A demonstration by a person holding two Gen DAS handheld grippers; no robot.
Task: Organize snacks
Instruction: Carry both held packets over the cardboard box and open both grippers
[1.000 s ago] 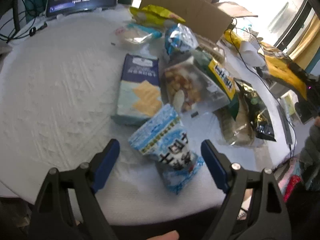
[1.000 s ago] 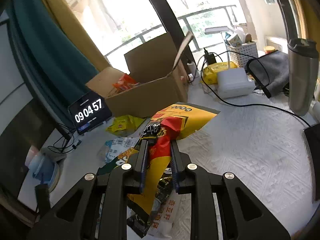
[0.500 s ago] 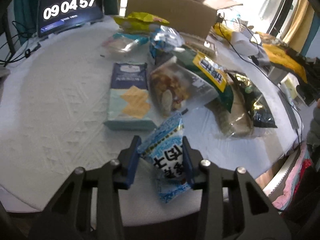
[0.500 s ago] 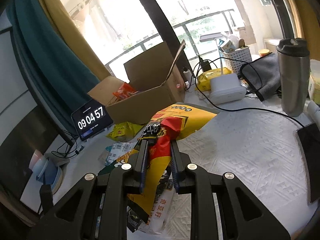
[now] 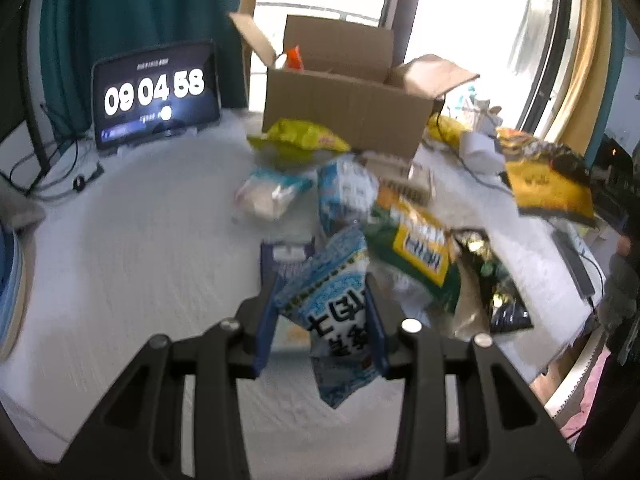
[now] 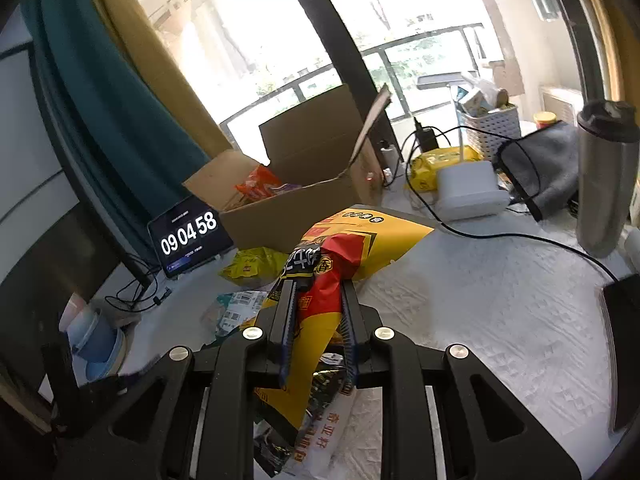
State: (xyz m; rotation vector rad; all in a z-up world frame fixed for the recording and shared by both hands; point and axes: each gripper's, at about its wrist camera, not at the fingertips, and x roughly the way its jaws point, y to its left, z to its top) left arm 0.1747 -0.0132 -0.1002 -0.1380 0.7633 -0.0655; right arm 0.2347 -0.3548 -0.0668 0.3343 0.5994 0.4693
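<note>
- A light-blue snack packet (image 5: pixel 336 296) is pinched between the narrowed blue pads of the left gripper (image 5: pixel 320 320) and is held clear of the white tablecloth (image 5: pixel 132 248), its lower end hanging free.
- A yellow-and-red snack bag (image 6: pixel 332 280) is clamped in the right gripper (image 6: pixel 316 320), whose jaws are nearly together on it; the bag is held above the table.
- The open cardboard box (image 5: pixel 348 108) at the back of the table already holds at least one orange packet (image 6: pixel 256 184).
- Much is judged to be left: a yellow bag (image 5: pixel 300 136), a green-and-yellow bag (image 5: pixel 416 248), a clear pouch (image 5: pixel 272 196) and other packets are still piled loose in front of the box.
- A second ago the blue packet lay on the cloth between wide-open left jaws; since then it has been gripped and lifted.
- The right gripper's hold on its bag is unchanged, and the tablet clock (image 5: pixel 156 92) has advanced by one second.
</note>
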